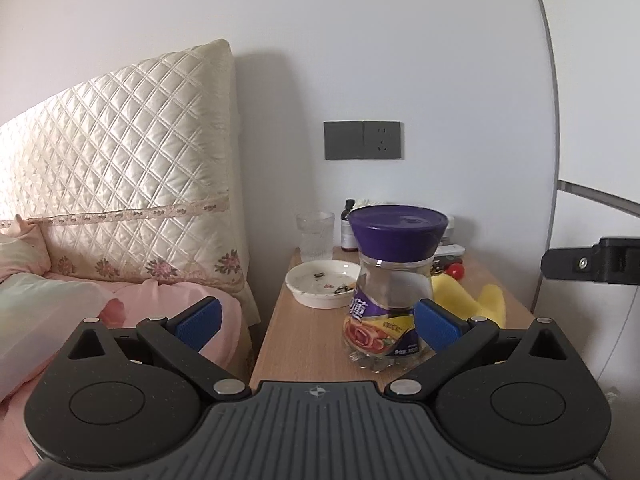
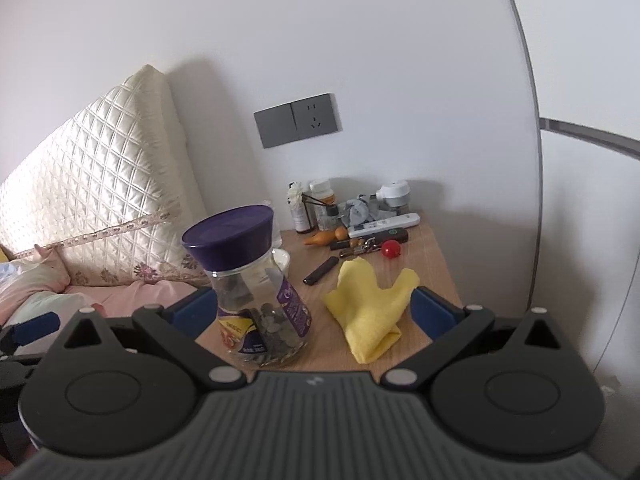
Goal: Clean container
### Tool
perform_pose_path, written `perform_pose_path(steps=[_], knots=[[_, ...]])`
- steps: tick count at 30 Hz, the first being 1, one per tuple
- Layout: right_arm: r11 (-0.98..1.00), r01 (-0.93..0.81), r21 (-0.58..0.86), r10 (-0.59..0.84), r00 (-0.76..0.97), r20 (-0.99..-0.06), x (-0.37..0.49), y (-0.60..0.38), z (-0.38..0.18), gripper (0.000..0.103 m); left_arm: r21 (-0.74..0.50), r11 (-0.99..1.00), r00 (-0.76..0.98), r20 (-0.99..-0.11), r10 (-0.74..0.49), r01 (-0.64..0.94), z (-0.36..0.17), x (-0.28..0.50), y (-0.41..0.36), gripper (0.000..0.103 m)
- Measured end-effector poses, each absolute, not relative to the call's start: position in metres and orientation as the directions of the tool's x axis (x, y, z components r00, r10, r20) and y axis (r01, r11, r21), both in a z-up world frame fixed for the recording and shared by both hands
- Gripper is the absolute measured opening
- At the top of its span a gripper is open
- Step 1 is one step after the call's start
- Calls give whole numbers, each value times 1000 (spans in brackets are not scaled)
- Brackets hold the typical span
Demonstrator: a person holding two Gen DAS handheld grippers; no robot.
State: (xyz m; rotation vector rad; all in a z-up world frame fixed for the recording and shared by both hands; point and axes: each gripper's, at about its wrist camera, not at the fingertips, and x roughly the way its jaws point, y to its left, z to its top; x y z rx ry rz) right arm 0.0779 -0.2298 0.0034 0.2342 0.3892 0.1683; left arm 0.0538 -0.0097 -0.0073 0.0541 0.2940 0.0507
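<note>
Jar (image 1: 390,300) with a purple lid (image 1: 398,230) stands upright near the front edge of the wooden bedside table (image 1: 304,340), coins heaped in its bottom. It looks untouched to me: lid on, nothing wiped yet, so I judge the cleaning has not begun. My left gripper (image 1: 318,322) is spread wide, its right pad just beside the jar's label, holding nothing. My right gripper (image 2: 312,310) is wide too and empty, the jar near its left pad and the yellow cloth (image 2: 370,312) lying crumpled between its fingers on the table. That cloth is what I would take first. Behind the jar sit a soiled white dish (image 1: 324,282) and a drinking glass (image 1: 315,236); further back, small bottles (image 2: 302,214), a remote (image 2: 384,224) and a red ball (image 2: 391,249) crowd the wall side.
</note>
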Motion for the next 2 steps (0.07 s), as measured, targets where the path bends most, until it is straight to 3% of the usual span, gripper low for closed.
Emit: perform_pose_path(steps=[2], knots=[[960,-109,259,200,912,-358,76,-231,2,103,60,997,957,-284,56,-41,-7,54,-10,103]])
